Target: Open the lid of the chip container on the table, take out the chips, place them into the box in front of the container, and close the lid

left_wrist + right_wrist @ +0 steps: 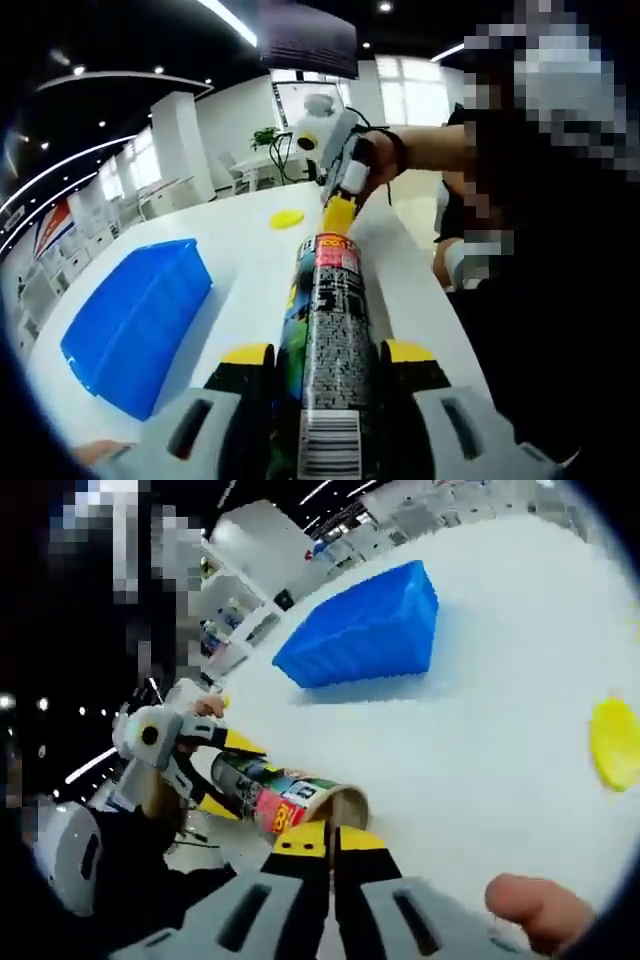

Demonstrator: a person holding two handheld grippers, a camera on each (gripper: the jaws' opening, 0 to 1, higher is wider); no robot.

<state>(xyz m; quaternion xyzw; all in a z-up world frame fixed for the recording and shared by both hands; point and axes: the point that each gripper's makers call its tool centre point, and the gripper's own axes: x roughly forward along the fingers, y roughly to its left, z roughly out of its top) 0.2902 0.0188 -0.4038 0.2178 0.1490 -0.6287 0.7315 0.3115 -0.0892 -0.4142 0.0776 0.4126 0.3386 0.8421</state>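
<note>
In the left gripper view our left gripper [325, 362] has its 2 jaws clamped around the chip container [328, 330], held above the white table [250, 255]. The blue box [140, 320] lies at 9 o'clock, the yellow lid [287, 219] at 12. In the right gripper view our right gripper [331, 837] has its jaws pressed together at the container's open mouth; we cannot tell whether they hold anything.

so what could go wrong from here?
1. The chip can is held off the table, lid already off, mouth open; tilting it could spill chips short of the blue box.
2. The right tongs look nearly closed at the can's rim; squeezing could crack chips.
3. The lid lies loose near the table edge, easy to knock off.
</note>
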